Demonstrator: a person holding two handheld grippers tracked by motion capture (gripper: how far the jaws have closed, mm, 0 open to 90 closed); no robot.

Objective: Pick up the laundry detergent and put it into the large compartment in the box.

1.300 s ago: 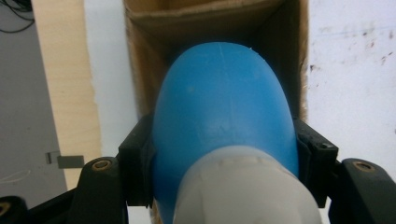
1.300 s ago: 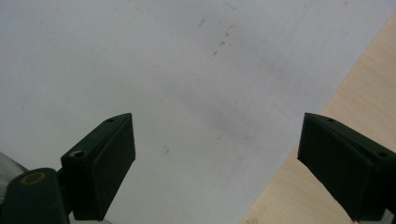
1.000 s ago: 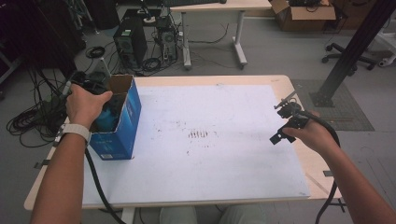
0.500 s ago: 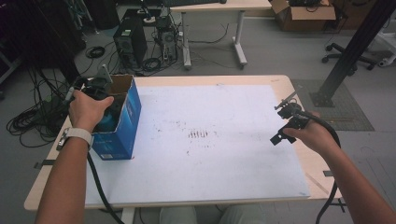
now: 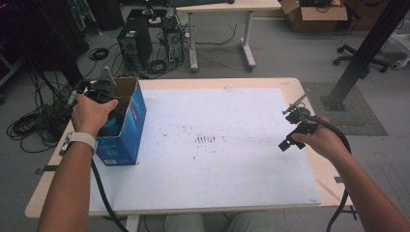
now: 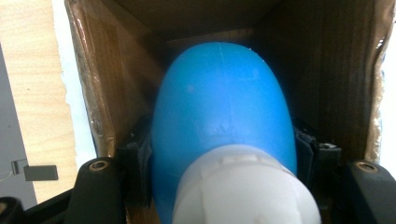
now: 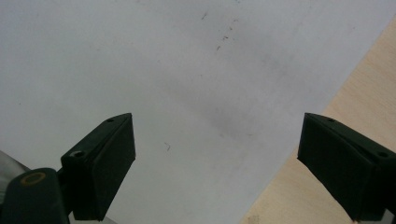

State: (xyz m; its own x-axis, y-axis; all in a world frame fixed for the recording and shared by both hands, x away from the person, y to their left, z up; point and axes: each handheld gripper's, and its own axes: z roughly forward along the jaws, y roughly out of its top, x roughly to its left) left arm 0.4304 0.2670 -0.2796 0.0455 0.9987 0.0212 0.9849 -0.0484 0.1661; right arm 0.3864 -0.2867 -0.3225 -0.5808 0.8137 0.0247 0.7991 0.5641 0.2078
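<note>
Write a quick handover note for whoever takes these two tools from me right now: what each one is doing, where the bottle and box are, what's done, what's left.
Left tool: inside the open blue box at the table's left edge, jaws shut on the blue bottle with the white cap.
Right tool: open, holding nothing, over the white sheet near the table's right edge.
Done: bottle gripped.
Left: the bottle is inside the box, not yet out on the sheet; probably lift it straight up, minding the box walls close on both sides.
</note>
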